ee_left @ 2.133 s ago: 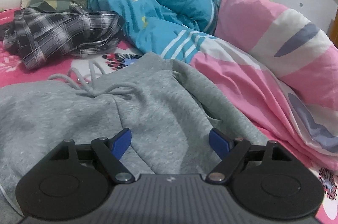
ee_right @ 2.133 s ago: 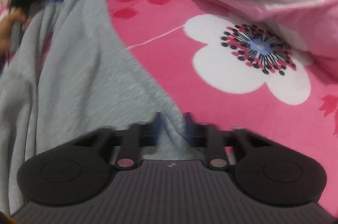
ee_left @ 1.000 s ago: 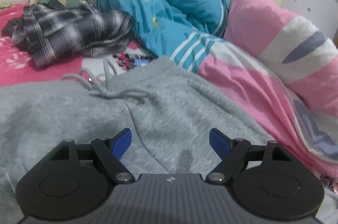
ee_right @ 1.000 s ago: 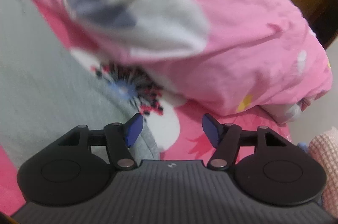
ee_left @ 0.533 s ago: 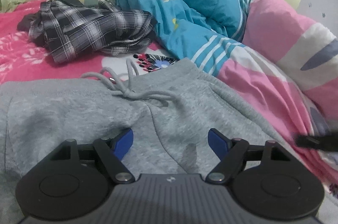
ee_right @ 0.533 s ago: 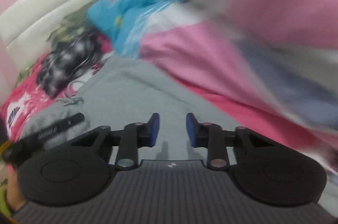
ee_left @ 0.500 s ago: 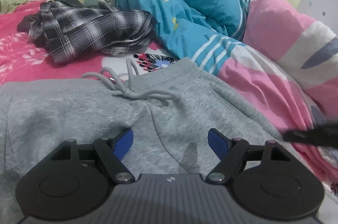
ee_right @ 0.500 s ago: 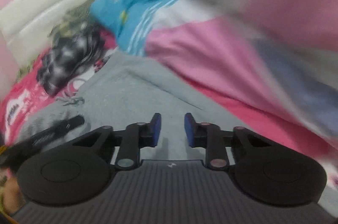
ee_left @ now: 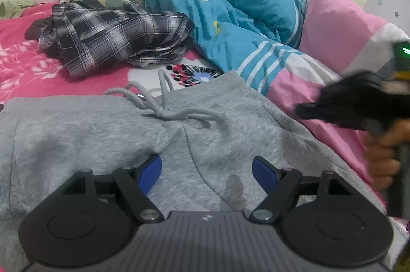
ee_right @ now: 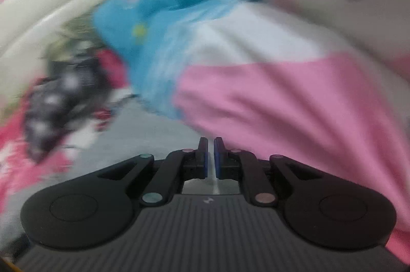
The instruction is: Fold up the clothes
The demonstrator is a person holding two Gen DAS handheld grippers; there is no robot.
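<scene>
Grey sweatpants spread on the bed, both grippers empty above them.

The grey sweatpants (ee_left: 143, 138) lie flat on the pink floral bed (ee_left: 23, 67), waistband and drawstring (ee_left: 164, 108) toward 12 o'clock. The left gripper (ee_left: 207, 173) hovers over them, jaws released, cloth lying between and under the pads. The right gripper (ee_right: 210, 159), jaws clenched on nothing visible, sits at 3 o'clock by the pink duvet (ee_left: 333, 46). Judging by this, a fold awaits: each gripper needs an edge to pinch.

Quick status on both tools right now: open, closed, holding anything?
Left tool: open, over the grey pants, holding nothing.
Right tool: nearly closed with a thin gap; blurred, nothing visible between the pads.
</scene>
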